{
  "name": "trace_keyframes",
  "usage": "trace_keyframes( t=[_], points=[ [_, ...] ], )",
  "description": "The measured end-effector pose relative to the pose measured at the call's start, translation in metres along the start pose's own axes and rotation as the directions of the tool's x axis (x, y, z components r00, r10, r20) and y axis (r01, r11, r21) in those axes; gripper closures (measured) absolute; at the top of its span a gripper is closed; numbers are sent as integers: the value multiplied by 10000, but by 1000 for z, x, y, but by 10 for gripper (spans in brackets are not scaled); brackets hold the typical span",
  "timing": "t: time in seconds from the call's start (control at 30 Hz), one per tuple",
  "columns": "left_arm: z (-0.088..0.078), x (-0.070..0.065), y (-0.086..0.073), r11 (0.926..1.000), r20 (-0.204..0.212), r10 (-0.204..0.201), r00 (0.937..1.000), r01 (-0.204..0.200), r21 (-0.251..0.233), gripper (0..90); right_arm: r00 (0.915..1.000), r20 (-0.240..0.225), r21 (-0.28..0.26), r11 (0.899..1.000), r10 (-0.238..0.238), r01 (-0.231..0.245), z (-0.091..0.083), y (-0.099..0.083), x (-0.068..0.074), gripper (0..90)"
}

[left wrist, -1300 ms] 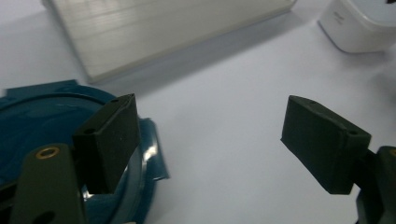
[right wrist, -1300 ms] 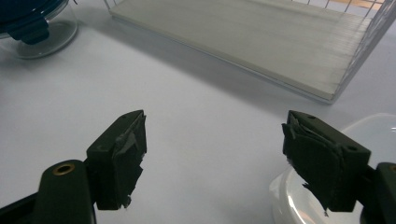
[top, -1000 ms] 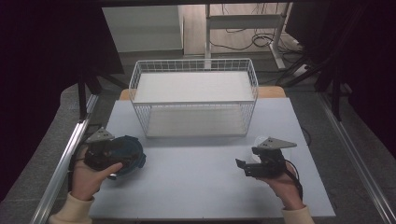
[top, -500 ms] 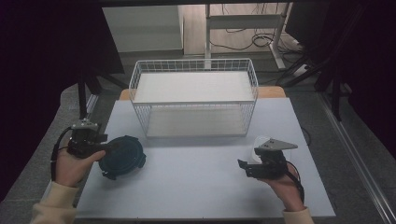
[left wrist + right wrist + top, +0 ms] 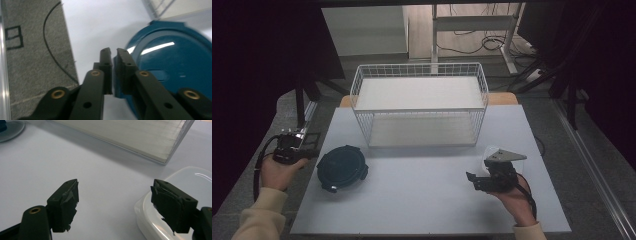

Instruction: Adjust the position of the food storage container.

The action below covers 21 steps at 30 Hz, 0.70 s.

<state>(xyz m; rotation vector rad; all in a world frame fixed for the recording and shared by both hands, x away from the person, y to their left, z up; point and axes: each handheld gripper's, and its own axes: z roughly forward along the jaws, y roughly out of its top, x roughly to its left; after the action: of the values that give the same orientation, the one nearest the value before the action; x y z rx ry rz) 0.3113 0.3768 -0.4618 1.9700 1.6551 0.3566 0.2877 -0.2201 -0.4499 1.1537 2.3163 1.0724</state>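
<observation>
The lid (image 5: 342, 167), a round dark-blue plastic disc, lies flat on the tabletop (image 5: 422, 200), just to the right of the left tongs (image 5: 294, 150) and well apart to the left of the right tongs (image 5: 484, 179); in the left gripper view the lid (image 5: 172, 67) sits close ahead and to the right of the jaws. Judged by look: light, stiff, glossy and likely slippery; not fragile; lying flat, it offers little purchase from above, so the raised rim or one of its edge tabs is the place to take hold, with one jaw under the lip.

Left tongs (image 5: 113, 53): the jaws have just been closing and now stand clenched, a bare slit between them; nothing lies between them; the right-hand jaw stands in front of the lid's edge, contact not determinable.

Right tongs (image 5: 115, 197): jaws spread wide, released, holding nothing; they hover low over the tabletop. A clear white container (image 5: 175, 202) lies just behind the right-hand jaw, touching or not cannot be told. A white wire basket (image 5: 419, 107) stands beyond both tongs, at the far side of the tabletop.
</observation>
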Motion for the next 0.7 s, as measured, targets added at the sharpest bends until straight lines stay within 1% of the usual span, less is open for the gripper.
trace_keyframes(
  t=[0.07,0.17,0.27,0.37,0.5,0.7],
  points=[
    [4,5,-3,9997,-91,-134,9999,135,203,883,10000,33,31,10000,-5,5,0,0,0,218],
    [10,10,-7,9984,-77,-249,9997,253,499,900,10000,64,68,10000,-16,15,1,-1,0,218],
    [15,10,-11,9969,24,-296,9996,293,726,900,9999,108,101,9999,28,-30,2,-2,-1,218],
    [19,9,-14,9956,159,-264,9995,248,904,900,9999,124,170,9999,-7,5,3,-2,0,218],
    [21,7,-15,9946,451,-256,9987,209,1014,900,9999,135,146,9999,-32,30,3,-2,0,217],
    [21,6,-14,9942,405,-257,9988,213,1054,900,9998,195,107,9999,-24,22,1,-1,-1,217]
  ],
)
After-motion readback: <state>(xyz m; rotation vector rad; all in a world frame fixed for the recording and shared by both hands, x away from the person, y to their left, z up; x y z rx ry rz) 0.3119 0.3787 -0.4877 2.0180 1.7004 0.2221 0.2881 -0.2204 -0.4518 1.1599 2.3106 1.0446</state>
